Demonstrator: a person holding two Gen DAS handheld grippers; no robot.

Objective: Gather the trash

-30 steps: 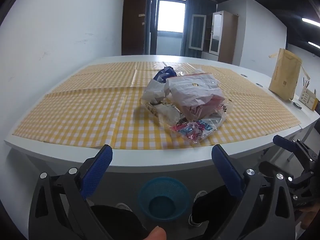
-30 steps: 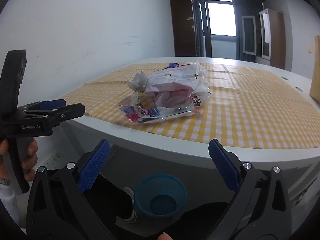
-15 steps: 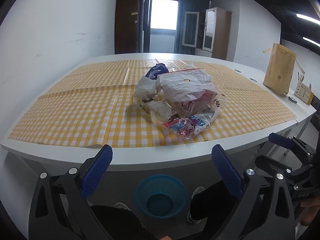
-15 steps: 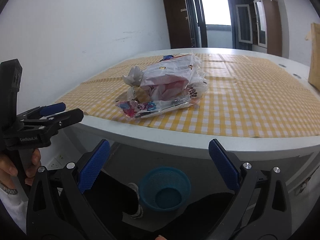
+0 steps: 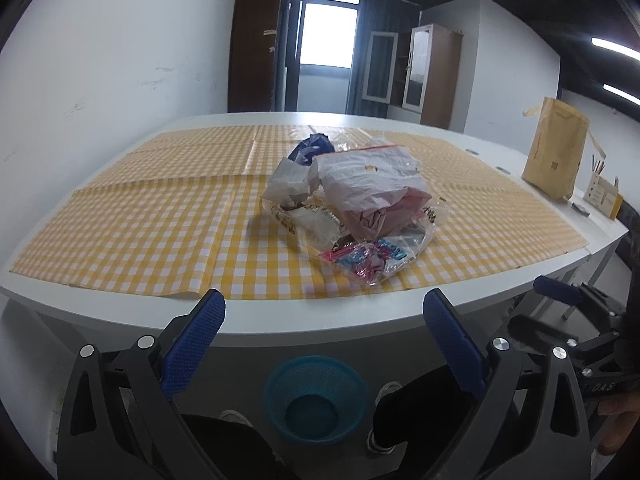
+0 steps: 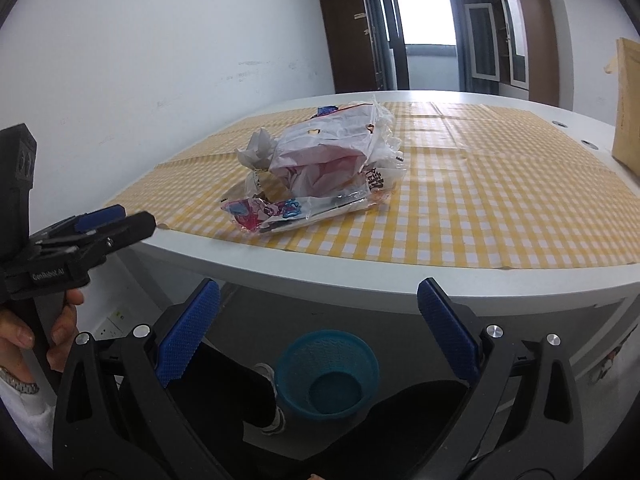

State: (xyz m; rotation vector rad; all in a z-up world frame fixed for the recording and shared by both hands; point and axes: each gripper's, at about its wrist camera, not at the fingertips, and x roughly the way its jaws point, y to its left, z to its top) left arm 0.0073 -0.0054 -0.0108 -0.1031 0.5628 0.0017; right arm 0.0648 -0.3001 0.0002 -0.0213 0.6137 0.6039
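We've both grippers' fingers point(image 5: 448, 332) wide, empty; wrapper pile point(image 5: 352, 208) on desk point(image 5: 280, 320) dead ahead, right gripper point(image 6: 318, 316) nearer.

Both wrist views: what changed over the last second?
Both grippers rose a little and moved in toward the table: the trash pile looms larger, and the tabletop shows from a higher angle. Nothing was taken hold of or let go. The left gripper and right gripper stay open and short of the table's edge. The pile, the blue basket on the floor and the brown paper bag haven't moved.
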